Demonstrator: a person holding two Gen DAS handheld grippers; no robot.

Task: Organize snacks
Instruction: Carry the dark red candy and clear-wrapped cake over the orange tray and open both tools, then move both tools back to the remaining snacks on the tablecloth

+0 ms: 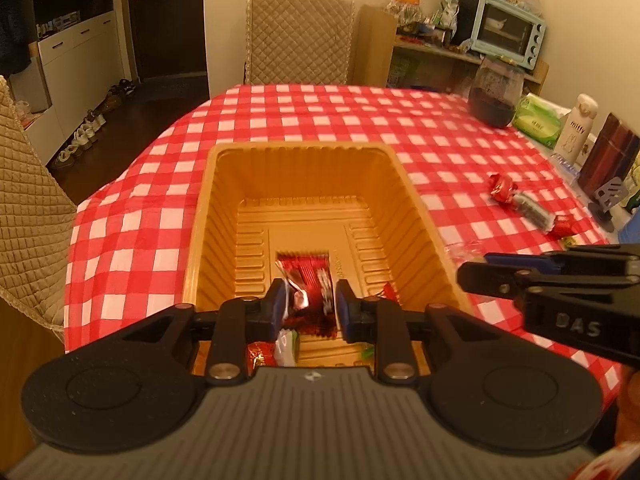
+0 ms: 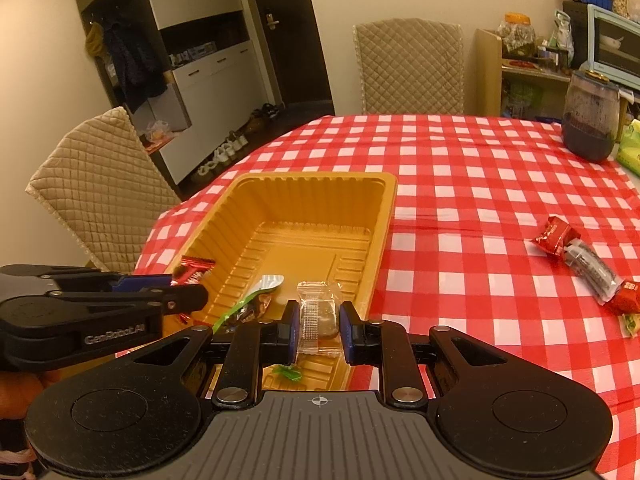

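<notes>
- left gripper (image 1: 308, 300): jaws nearly closed, a red foil snack wrapper (image 1: 306, 280) between the blue pads (image 1: 280, 304); motion blur, cannot tell if the pads press on it or it hangs loose. wrapper's lower end hidden behind the gripper body.
- right gripper (image 2: 319, 320): jaws closed on a clear crinkly pouch (image 2: 318, 312) with a pale grey-brown block inside. bottom edge of the pouch tucked between the pads.
- gold plastic tray (image 1: 224, 208): rectangular, deep, ribbed walls and stepped floor, glossy. sits on the desk (image 1: 420, 128) under both grippers. near rim cut off by the gripper bodies in both views.
- in the tray, at 6 o'clock of its floor: a green-and-silver wrapper (image 2: 256, 296), partly hidden; contents hard to make out. a small green scrap (image 2: 288, 372) peeks under the right gripper.
- desk cover: red-white check cloth, smooth, faint creases.
- loose snacks at 3 o'clock on the desk, well apart from the tray: red foil packet (image 2: 554, 236) touching a clear tube-shaped pack (image 2: 592, 268) with dark contents, another red packet (image 2: 626, 296) at its far end. a green-yellow pack beyond is cut by the frame edge.
- dark rounded jar (image 2: 590, 120) at 1 o'clock, contents murky.
- quilted beige chair (image 1: 298, 38) at 12 o'clock, far side of the desk.
</notes>
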